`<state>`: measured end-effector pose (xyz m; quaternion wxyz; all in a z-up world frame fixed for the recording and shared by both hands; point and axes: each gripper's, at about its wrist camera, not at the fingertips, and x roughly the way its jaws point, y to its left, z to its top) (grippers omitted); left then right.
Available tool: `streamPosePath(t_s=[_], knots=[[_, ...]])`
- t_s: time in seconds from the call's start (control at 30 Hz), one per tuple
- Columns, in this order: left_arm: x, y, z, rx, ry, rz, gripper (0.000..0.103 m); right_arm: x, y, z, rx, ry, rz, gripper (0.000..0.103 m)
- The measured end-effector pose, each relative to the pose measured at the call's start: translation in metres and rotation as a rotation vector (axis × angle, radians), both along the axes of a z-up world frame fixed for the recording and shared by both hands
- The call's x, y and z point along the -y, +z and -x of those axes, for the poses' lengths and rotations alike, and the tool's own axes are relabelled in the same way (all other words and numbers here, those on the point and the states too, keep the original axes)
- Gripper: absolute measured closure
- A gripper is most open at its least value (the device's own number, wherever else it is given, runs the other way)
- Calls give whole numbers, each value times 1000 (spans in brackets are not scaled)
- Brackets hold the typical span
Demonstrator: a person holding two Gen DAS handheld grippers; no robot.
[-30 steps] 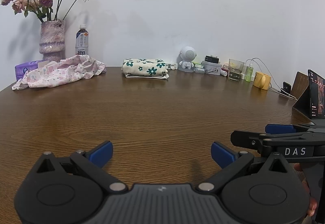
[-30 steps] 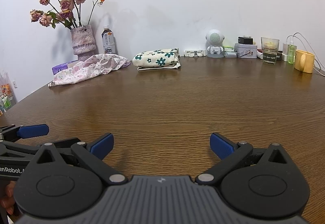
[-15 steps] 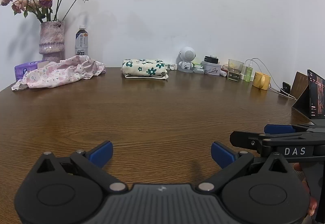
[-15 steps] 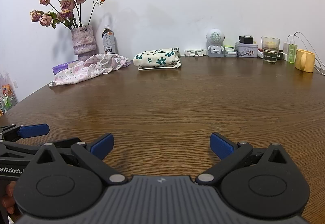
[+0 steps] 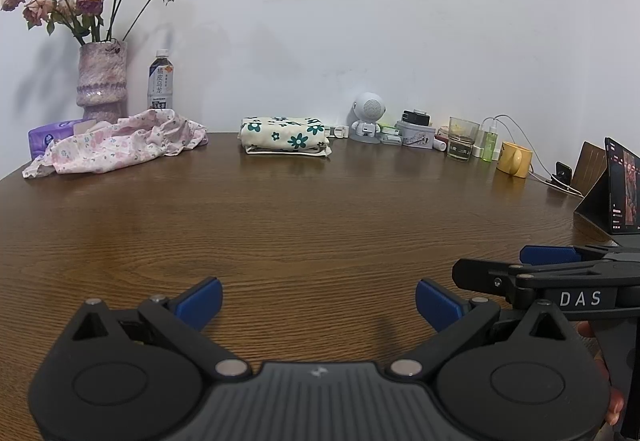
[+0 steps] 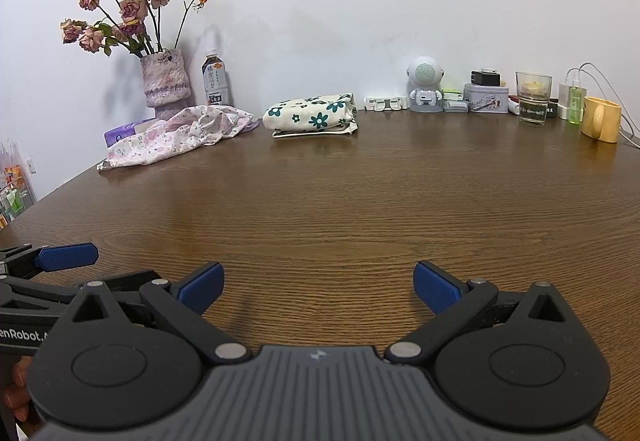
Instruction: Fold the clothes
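Observation:
A crumpled pink floral garment (image 5: 116, 147) (image 6: 180, 139) lies at the far left of the wooden table (image 5: 320, 217) (image 6: 360, 209). To its right rests a folded cream cloth with green flowers (image 5: 285, 135) (image 6: 314, 115). My left gripper (image 5: 318, 305) hovers low over the near table edge, open and holding nothing. My right gripper (image 6: 316, 287) is level with it, also open and holding nothing. Each gripper shows from the side in the other's view: the right one (image 5: 552, 261), the left one (image 6: 66, 256). Both garments are far ahead of the fingers.
Along the back wall stand a vase of dried roses (image 5: 102, 81), a drink bottle (image 5: 161, 81), a purple tissue pack (image 5: 50, 139), a small white robot figure (image 5: 368, 117), a tin, a glass (image 5: 462, 139) and a yellow mug (image 5: 515, 159). A propped tablet (image 5: 622, 191) sits right.

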<state>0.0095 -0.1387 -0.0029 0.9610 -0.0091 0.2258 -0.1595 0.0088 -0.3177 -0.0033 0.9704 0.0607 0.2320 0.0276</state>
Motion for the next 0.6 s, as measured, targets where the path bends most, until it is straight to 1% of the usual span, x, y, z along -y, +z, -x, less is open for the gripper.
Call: streamPosePath(t_s=[0.6], knots=[[1,0,0,-3,2,2,0,0,1,0,-1,1,0,0]])
